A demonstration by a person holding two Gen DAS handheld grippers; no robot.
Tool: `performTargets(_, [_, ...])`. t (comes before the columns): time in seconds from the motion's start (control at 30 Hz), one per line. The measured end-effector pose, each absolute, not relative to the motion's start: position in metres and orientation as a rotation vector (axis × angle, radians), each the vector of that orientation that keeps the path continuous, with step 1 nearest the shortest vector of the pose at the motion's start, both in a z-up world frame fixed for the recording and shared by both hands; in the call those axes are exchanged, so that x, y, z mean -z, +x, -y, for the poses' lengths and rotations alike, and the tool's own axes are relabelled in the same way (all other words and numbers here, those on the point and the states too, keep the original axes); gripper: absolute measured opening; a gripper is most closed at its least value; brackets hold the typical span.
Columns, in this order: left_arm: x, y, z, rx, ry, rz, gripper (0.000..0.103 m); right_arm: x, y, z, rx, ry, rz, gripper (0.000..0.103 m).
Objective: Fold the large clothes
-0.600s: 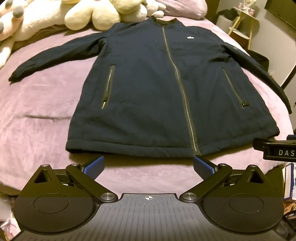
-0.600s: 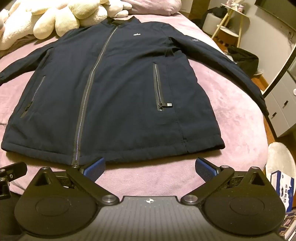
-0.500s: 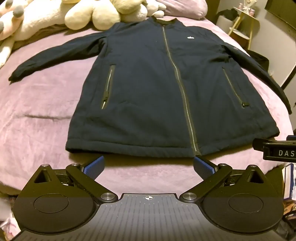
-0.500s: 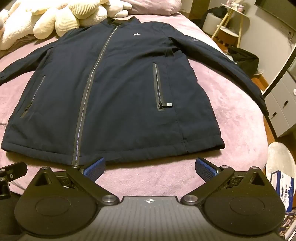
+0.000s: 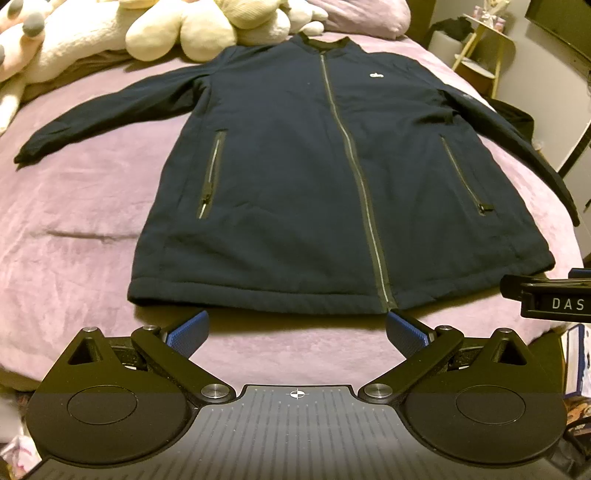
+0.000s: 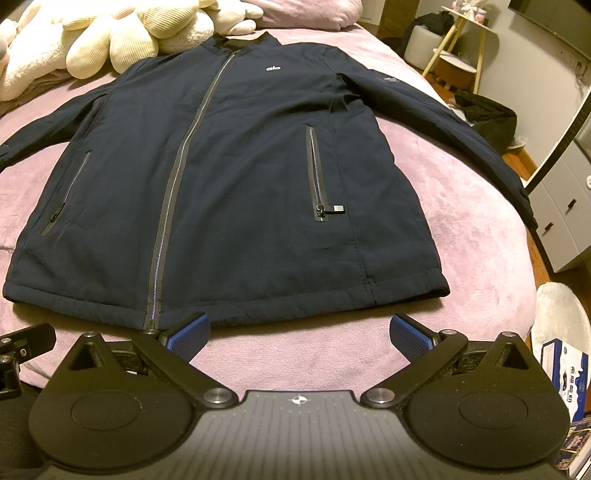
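A dark navy zip-up jacket (image 5: 295, 177) lies flat and face up on a pink blanket (image 5: 74, 221), collar at the far end, both sleeves spread out to the sides. It also shows in the right wrist view (image 6: 240, 184). My left gripper (image 5: 297, 328) is open and empty, just short of the jacket's hem, near the zipper's lower end. My right gripper (image 6: 299, 330) is open and empty, just short of the hem's right half. The right gripper's side shows at the right edge of the left wrist view (image 5: 546, 295).
Cream plush toys (image 5: 184, 29) and a pink pillow (image 5: 362, 14) lie beyond the collar. To the bed's right are a small side table (image 6: 458, 55), dark clothing on the floor (image 6: 487, 114), a white drawer unit (image 6: 565, 214) and a box (image 6: 561, 365).
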State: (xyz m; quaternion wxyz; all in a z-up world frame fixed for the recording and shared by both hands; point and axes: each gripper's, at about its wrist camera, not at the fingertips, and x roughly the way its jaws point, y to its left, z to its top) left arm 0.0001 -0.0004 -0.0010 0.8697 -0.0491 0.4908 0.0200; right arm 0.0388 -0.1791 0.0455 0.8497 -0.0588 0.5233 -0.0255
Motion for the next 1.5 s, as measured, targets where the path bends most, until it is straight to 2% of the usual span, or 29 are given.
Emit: performTargets(1.5, [0.0029,-0.0021,0.0046,-0.039,-0.112,-1.027,0.103,-0.0437,0.0378,0.1801,0.051,-0.119,-1.105,0.103])
